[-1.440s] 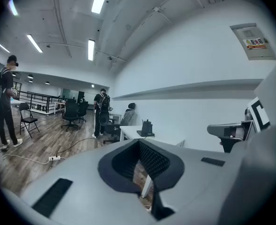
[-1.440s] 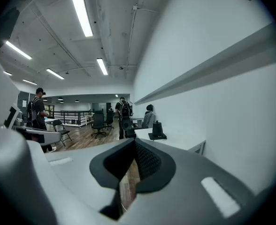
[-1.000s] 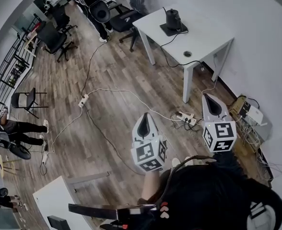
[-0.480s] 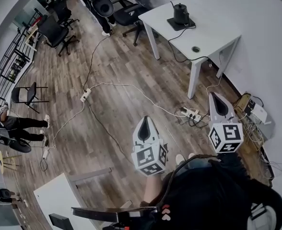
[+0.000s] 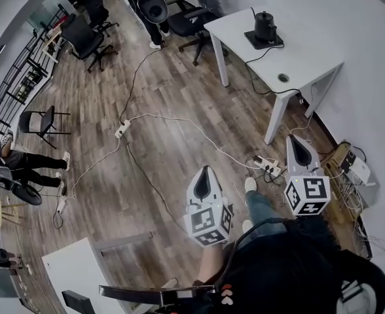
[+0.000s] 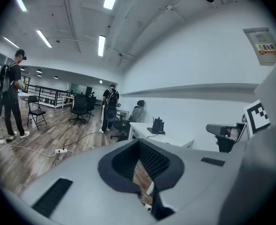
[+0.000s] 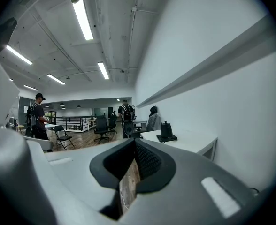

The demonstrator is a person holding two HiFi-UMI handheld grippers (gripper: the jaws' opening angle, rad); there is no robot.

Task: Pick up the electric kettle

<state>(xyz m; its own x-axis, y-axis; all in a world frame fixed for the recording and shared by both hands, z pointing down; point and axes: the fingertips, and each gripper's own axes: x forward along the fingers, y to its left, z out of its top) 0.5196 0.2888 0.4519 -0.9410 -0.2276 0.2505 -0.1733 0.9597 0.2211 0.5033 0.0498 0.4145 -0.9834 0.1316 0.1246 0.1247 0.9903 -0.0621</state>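
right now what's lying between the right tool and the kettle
Head view: from the right tool, wood floor, then the white table's leg and top with its cable hole, up to the kettle.

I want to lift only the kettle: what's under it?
The kettle stands on a flat dark base on the white table. The base's middle, beneath the kettle, is covered.

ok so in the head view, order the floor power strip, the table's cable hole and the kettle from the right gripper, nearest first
From the right gripper:
1. power strip: floor, just to its left
2. cable hole: near end of the table
3. electric kettle: table's far end
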